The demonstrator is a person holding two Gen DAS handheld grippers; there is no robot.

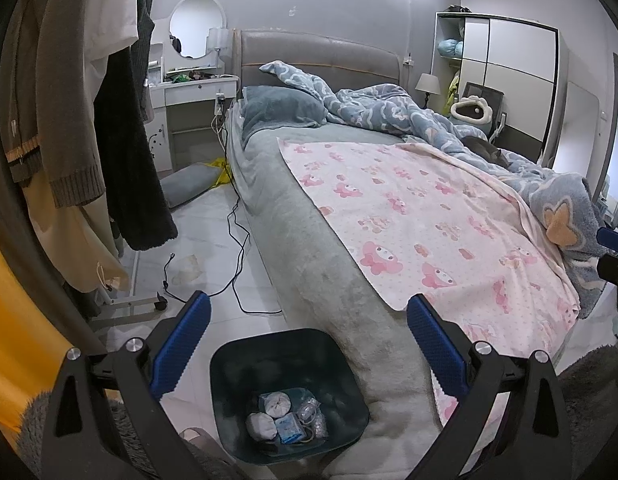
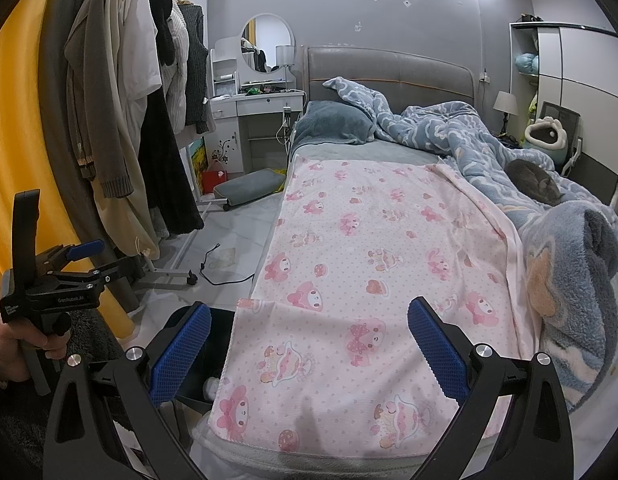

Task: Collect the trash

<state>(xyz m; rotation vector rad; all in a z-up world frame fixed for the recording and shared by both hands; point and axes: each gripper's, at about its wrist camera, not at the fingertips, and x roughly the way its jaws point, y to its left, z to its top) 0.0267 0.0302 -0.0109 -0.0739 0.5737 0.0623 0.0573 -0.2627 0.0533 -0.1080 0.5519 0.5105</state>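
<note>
The left hand-held gripper (image 1: 309,344) hangs with its blue pads spread wide and nothing between them, right above a dark bin (image 1: 287,396) that stands on the floor against the foot corner of the bed (image 1: 309,272). The bin already holds trash: crumpled white wads, a small blue packet and some clear wrapping (image 1: 287,416). Its place beside the bed looks chosen so that anything picked up nearby can be dropped straight in.

The right hand-held gripper (image 2: 309,344) is also spread wide and empty, held over the pink cartoon-print sheet (image 2: 381,256) on the bed. In its view a hand (image 2: 13,344) grips the handle of the left tool at the picture's left edge.

More trash seems to be waiting: a crumpled pale piece of paper or tissue (image 1: 187,268) lies on the tiled floor (image 1: 213,216) between the clothes rack (image 1: 121,304) and the bed, near a loose black cable (image 1: 237,236). That is probably the next pick. A grey cat (image 2: 535,182) is curled on the blue blanket (image 2: 449,132), well apart from both tools.
</note>
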